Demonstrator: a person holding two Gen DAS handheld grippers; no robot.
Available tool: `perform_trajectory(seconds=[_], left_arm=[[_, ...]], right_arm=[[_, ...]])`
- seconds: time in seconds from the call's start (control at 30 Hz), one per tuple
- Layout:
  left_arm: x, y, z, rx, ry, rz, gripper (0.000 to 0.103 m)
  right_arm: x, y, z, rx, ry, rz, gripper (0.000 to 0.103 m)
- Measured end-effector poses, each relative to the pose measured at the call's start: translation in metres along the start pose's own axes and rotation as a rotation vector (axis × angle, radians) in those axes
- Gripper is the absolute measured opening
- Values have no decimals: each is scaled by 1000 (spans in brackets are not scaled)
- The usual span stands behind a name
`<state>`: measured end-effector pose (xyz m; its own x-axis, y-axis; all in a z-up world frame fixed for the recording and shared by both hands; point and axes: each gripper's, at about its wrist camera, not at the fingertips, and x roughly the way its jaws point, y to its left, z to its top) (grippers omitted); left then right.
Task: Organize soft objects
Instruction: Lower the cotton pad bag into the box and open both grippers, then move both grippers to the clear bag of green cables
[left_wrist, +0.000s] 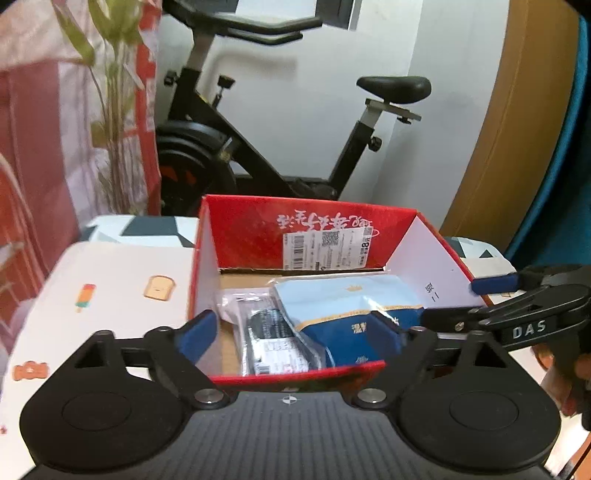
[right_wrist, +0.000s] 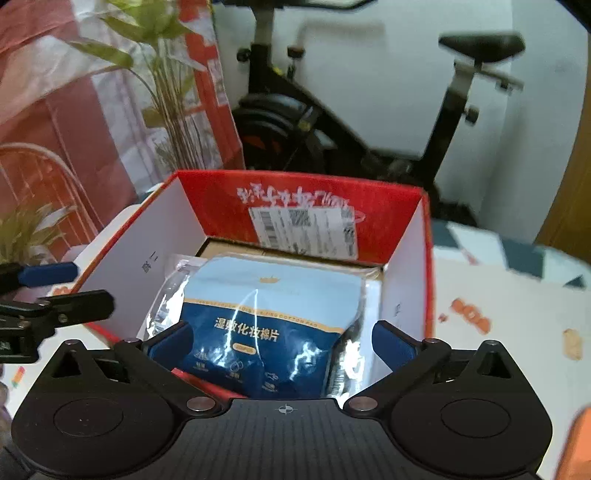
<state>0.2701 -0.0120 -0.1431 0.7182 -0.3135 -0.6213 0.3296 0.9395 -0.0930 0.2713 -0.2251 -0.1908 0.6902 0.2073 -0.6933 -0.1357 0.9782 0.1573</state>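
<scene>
An open red cardboard box (left_wrist: 258, 225) (right_wrist: 388, 206) stands on the table. Inside lies a blue and pale-blue pack of cotton pads (left_wrist: 343, 306) (right_wrist: 266, 295), resting partly on a clear plastic packet with dark contents (left_wrist: 266, 332) (right_wrist: 166, 299). My left gripper (left_wrist: 293, 332) hovers open above the box's near edge, with nothing pressed between its blue pads. My right gripper (right_wrist: 282, 338) is open over the near side of the box, the pack below it and untouched. Each gripper also shows at the other view's edge: the right gripper (left_wrist: 469, 301) and the left gripper (right_wrist: 70, 288).
The table wears a white cloth with small printed food pictures (left_wrist: 110, 288) (right_wrist: 498, 317). Behind the table stand a black exercise bike (left_wrist: 258, 147) (right_wrist: 332, 122), a green plant (left_wrist: 110, 110) (right_wrist: 166, 92) and a red-and-white plastic sheet (left_wrist: 44, 129). A wooden panel (left_wrist: 517, 129) is at the right.
</scene>
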Motion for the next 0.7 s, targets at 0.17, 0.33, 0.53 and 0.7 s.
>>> perform_trajectory(seconds=[0.17,0.33,0.53,0.7], left_arm=[[-27,0,-16,-19,-61,22,99],[-46,-6,-34,9,-84,25,101],[-57,-13,-59,19,-71,35,103],[-63,-18,-79,29,-64,48,103]], right_arm=[[-26,4,-18,46,-87,11,103],[-43,6,-47,91,-139,37,103],[-59,7,-80,141,-190,41,103],[-69,5,-108,167,-241,44,103]])
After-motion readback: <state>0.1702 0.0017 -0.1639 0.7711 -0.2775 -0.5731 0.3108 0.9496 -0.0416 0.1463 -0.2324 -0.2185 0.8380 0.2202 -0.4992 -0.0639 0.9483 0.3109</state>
